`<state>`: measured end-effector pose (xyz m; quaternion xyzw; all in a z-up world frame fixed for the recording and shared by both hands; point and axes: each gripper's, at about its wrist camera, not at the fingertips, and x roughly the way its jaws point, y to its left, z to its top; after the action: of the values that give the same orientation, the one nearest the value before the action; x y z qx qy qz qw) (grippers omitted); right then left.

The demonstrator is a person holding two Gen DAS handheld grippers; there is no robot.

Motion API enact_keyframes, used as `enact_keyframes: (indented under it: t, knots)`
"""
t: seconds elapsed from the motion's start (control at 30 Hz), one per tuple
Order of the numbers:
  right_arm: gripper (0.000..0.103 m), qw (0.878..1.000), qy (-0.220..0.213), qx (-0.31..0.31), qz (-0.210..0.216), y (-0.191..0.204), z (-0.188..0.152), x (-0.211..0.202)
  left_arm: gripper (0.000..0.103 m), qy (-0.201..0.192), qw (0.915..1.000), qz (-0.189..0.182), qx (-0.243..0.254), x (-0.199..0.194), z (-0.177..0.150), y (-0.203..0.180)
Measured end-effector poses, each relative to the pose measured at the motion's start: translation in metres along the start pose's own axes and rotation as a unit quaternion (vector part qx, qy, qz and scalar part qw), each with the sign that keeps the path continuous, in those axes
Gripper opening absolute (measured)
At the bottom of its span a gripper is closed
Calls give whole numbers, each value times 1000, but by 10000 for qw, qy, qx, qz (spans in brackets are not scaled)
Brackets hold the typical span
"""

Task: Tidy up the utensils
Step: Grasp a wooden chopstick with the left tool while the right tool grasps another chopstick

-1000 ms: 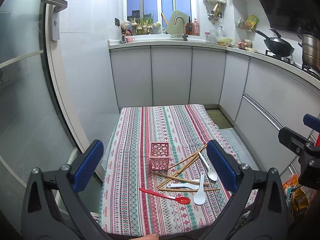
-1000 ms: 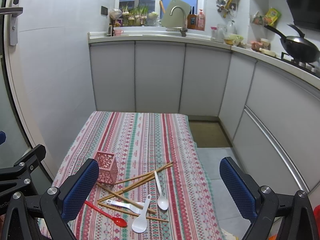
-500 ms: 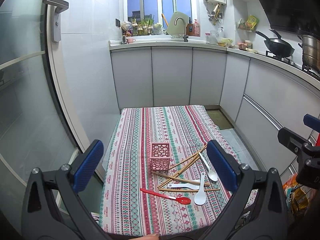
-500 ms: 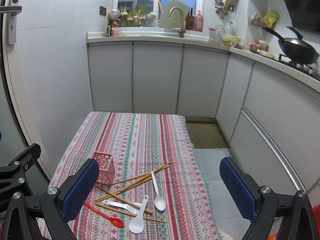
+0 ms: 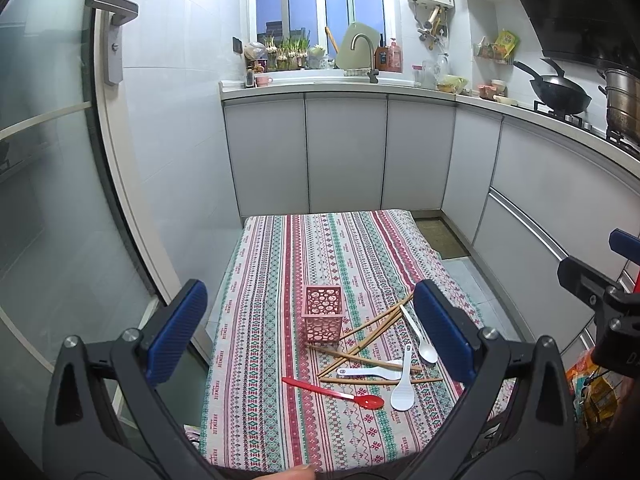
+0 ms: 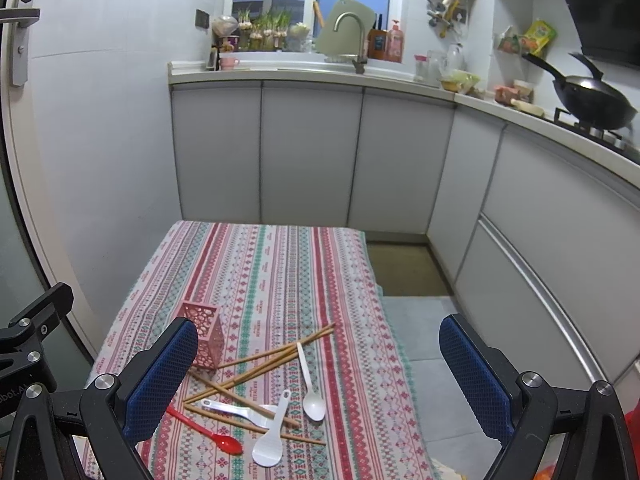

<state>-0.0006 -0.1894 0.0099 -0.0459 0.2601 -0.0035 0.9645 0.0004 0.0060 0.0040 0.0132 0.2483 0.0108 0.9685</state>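
A pink perforated holder [image 5: 323, 315] [image 6: 204, 338] stands upright on the striped tablecloth [image 5: 280, 280] [image 6: 272, 272]. Right of it lie several wooden chopsticks [image 5: 376, 322] [image 6: 276, 360] crossed in a heap, white spoons [image 5: 418, 336] [image 6: 310, 384] and a red spoon [image 5: 336, 394] [image 6: 208, 430]. My left gripper [image 5: 316, 332] hangs open above the table's near end, nothing between its blue pads. My right gripper [image 6: 320, 372] is open too, held over the near right part of the table, empty.
Grey kitchen cabinets [image 6: 312, 152] run along the back and right, with a sink tap [image 6: 352, 36] and a black wok [image 6: 592, 100] on the counter. A glass door [image 5: 48, 200] stands at the left. A tiled floor strip [image 6: 416, 320] lies between table and cabinets.
Both views have drifted slightly, with the table contents sliding a little in the frames. The utensils and holder have not moved on the cloth, and both grippers stay open.
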Motion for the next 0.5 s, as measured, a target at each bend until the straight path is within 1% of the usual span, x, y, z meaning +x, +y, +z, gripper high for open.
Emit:
enact_keyframes:
  t: [0.27,0.37,0.5]
  knots:
    - [100,10000,56,-35,10,-1,-1,9,102,64,10000,-5,44,8,0,-5]
    - [101,9997,237,11,-6,-4,-3,27,102,193,9996,-176,85,24,0,-7]
    - [101,9982,588,90,-98,-11,-7,61,102,638,9961,-575,188,60,-5,-13]
